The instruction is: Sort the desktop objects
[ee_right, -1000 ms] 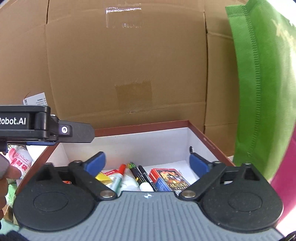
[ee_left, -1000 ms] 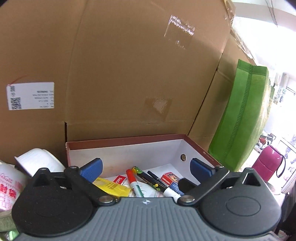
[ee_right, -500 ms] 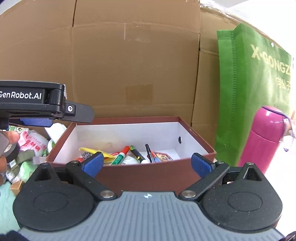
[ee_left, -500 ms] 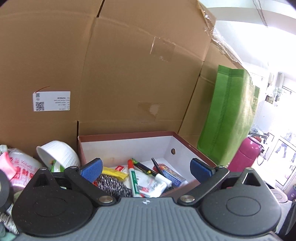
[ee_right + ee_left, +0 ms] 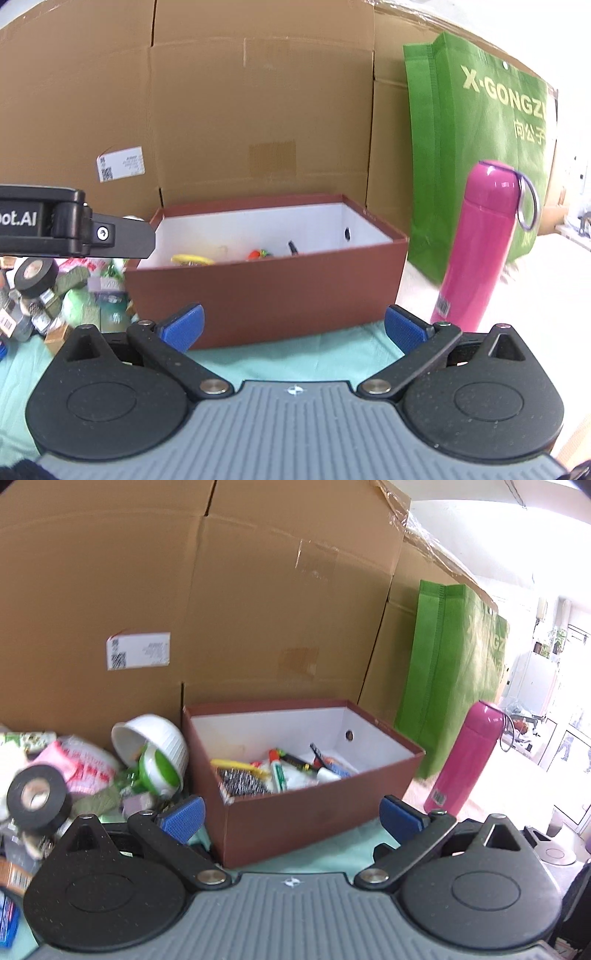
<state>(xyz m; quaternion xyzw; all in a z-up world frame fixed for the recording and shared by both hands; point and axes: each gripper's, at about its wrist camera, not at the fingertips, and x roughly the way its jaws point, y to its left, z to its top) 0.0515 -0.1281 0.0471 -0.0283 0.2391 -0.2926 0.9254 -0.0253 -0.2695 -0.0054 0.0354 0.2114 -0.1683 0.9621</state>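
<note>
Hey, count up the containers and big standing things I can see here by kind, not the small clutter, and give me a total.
Brown open-top storage box: 1
Pink insulated flask: 1
Green fabric tote bag: 1
White ribbed ceramic bowl, tipped on its side: 1
Black roll of tape: 1
Total: 5

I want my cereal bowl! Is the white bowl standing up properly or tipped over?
Tipped over. The white bowl lies on its side beside the brown box, its opening facing sideways.
</note>
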